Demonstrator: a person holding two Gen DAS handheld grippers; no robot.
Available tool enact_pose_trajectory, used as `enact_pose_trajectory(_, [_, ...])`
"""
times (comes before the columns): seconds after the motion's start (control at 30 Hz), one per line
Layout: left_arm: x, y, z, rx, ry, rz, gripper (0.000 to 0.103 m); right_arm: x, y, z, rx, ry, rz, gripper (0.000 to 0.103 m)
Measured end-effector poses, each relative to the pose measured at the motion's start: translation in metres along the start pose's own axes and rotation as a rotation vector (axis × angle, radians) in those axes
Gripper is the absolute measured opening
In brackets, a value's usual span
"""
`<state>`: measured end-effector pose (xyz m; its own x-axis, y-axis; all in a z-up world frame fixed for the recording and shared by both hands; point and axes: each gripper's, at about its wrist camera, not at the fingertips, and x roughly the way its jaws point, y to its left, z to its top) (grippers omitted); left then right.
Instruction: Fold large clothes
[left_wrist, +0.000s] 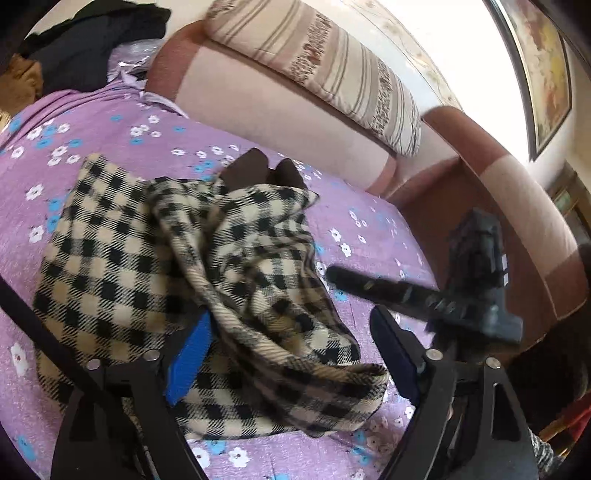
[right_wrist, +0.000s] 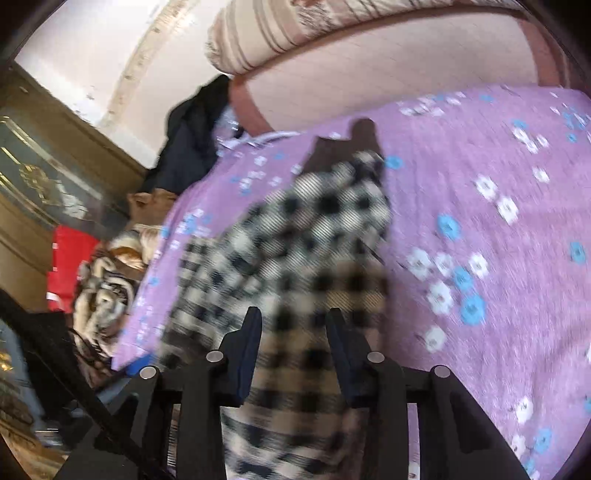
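From the left wrist view, a purple bedsheet (left_wrist: 110, 122) printed with small white and blue flowers covers the whole surface. The checked garment (left_wrist: 184, 280), cream and black, lies rumpled across the middle of it, with a dark brown lining (left_wrist: 258, 170) poking out at its 12 o'clock edge. The left gripper (left_wrist: 291, 339) stands with its jaws wide apart; the blue pad (left_wrist: 192, 354) on one finger lies against the cloth at 7 o'clock, the other finger is off the cloth at 4 o'clock, and nothing is pinched. At 3 o'clock the right gripper (left_wrist: 476, 291) is seen from outside, blurred, over the sheet. Behind the sheet, from 11 to 2 o'clock, runs a pink and brown sofa back (left_wrist: 266, 110) with a striped cushion (left_wrist: 332, 66) on top. A pile of dark clothes (left_wrist: 92, 44) sits at 10 o'clock, and a framed picture (left_wrist: 543, 81) hangs on the wall at 2 o'clock.

From the right wrist view, blurred, the same garment (right_wrist: 295, 251) runs from 12 to 6 o'clock over the sheet (right_wrist: 498, 184). The right gripper (right_wrist: 293, 325) has its jaws partly apart with the checked cloth passing between them; I cannot tell whether the pads press on it. At 9 o'clock, off the sheet's edge, lie a brown and white blanket (right_wrist: 107, 280), something red (right_wrist: 70, 258) and a dark wooden cabinet (right_wrist: 44, 166)
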<state>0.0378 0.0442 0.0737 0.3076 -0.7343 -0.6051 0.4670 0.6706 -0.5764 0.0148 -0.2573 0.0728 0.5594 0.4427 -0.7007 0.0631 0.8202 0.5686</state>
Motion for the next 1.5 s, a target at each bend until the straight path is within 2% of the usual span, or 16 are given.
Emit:
enact_pose_trajectory(0.1, [0.02, -0.006, -0.003, 0.017, 0.037, 0.097, 0.084, 0.004, -0.022, -0.011, 0.067, 0.006, -0.008, 0.041])
enact_pose_trajectory(0.13, [0.03, -0.007, -0.005, 0.027, 0.068, 0.127, 0.074, 0.005, -0.026, -0.014, 0.082, 0.002, -0.01, 0.041])
enact_pose_trajectory(0.17, [0.043, -0.006, -0.01, 0.052, 0.122, 0.171, 0.035, 0.005, -0.03, -0.016, 0.096, -0.002, -0.014, 0.041])
enact_pose_trajectory(0.2, [0.049, -0.004, -0.012, 0.075, 0.147, 0.229, 0.02, 0.003, -0.034, -0.018, 0.107, -0.007, -0.018, 0.041])
enact_pose_trajectory(0.3, [0.031, 0.006, -0.004, 0.039, 0.113, 0.191, 0.013, -0.003, -0.035, -0.018, 0.107, -0.019, -0.02, 0.041])
enact_pose_trajectory(0.37, [0.003, 0.011, 0.008, 0.027, 0.041, 0.191, 0.013, -0.008, -0.029, -0.014, 0.082, -0.029, -0.007, 0.041])
enact_pose_trajectory(0.47, [-0.029, 0.031, 0.014, 0.006, -0.01, 0.235, 0.012, -0.009, -0.01, -0.007, 0.031, -0.041, 0.012, 0.041])
enact_pose_trajectory(0.57, [-0.036, 0.06, 0.005, -0.047, 0.021, 0.282, 0.012, -0.001, 0.016, 0.001, -0.04, -0.038, 0.029, 0.041])
enact_pose_trajectory(0.67, [-0.032, 0.083, -0.007, -0.096, 0.065, 0.245, 0.013, 0.013, 0.047, 0.011, -0.117, -0.032, 0.038, 0.041])
enact_pose_trajectory(0.73, [-0.034, 0.088, -0.012, -0.105, 0.066, 0.221, 0.019, 0.026, 0.072, 0.019, -0.186, -0.011, 0.051, 0.041])
enact_pose_trajectory(0.8, [-0.04, 0.092, -0.013, -0.108, 0.056, 0.222, 0.03, 0.047, 0.096, 0.025, -0.26, 0.043, 0.051, 0.041])
enact_pose_trajectory(0.93, [-0.051, 0.099, -0.013, -0.113, 0.049, 0.215, 0.031, 0.099, 0.13, 0.033, -0.367, 0.141, -0.032, 0.041])
enact_pose_trajectory(1.1, [-0.05, 0.098, -0.009, -0.08, 0.076, 0.245, 0.031, 0.164, 0.151, 0.053, -0.369, 0.226, -0.087, 0.041])
enact_pose_trajectory(1.23, [-0.066, 0.105, -0.004, -0.081, 0.05, 0.259, 0.031, 0.205, 0.152, 0.06, -0.363, 0.299, -0.157, 0.041])
enact_pose_trajectory(1.33, [-0.085, 0.113, 0.004, -0.12, -0.022, 0.255, 0.031, 0.189, 0.153, 0.068, -0.354, 0.245, -0.128, 0.041])
enact_pose_trajectory(1.5, [-0.092, 0.109, 0.026, -0.191, -0.12, 0.156, 0.035, 0.117, 0.133, 0.079, -0.243, 0.07, -0.034, 0.041])
